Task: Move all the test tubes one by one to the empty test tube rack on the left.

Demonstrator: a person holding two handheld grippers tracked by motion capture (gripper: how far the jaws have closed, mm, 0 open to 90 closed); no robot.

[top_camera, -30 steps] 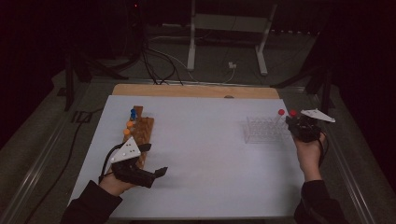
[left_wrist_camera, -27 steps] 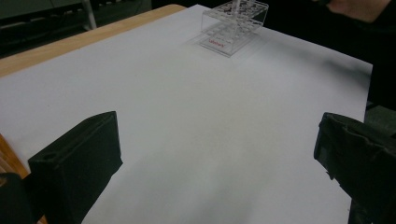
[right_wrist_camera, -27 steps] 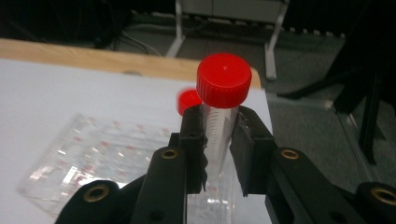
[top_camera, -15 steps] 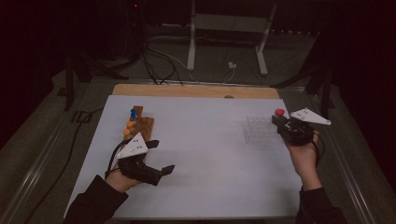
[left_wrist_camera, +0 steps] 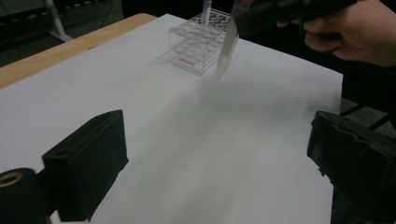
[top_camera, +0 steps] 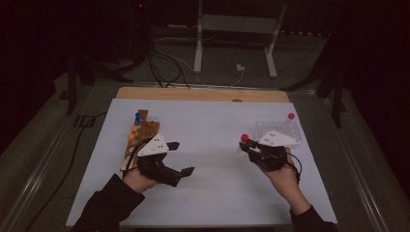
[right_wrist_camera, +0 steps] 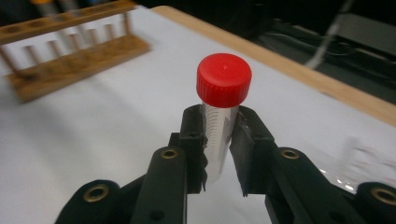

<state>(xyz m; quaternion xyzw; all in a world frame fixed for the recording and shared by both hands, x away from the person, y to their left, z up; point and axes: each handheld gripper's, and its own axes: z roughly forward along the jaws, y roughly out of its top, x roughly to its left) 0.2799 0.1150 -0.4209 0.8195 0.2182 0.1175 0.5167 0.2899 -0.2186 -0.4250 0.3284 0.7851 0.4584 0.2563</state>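
The right gripper (right_wrist_camera: 219, 154) is clamped on a clear tube with a red cap (right_wrist_camera: 223, 79); in the right gripper view the jaws pinch the tube just under the cap, and its lower end is cut off behind the jaws. In the high view the right gripper (top_camera: 247, 145) holds the same tube (top_camera: 244, 137) above the white table sheet (top_camera: 212, 183), left of the clear plastic rack (top_camera: 280, 128), where another red-capped tube (top_camera: 291, 116) stands at the far right corner. The grey plate on the gripper hides the near part of that rack.

The left gripper (top_camera: 181, 157) hovers over the sheet with its jaws standing wide apart, and they have just been closing a little; nothing is between them. In the left gripper view its two black jaws (left_wrist_camera: 210, 163) frame bare sheet, with the clear rack (left_wrist_camera: 201, 44) farther off and the right hand (left_wrist_camera: 355, 32) cut off at the top edge; the tube there is blurred.

The wooden rack (top_camera: 138, 140) lies beside the left hand (top_camera: 140, 176), partly covered by the gripper; it holds small orange-capped and blue-capped tubes, hard to count in the dim light. In the right gripper view this rack (right_wrist_camera: 70, 56) is out of focus
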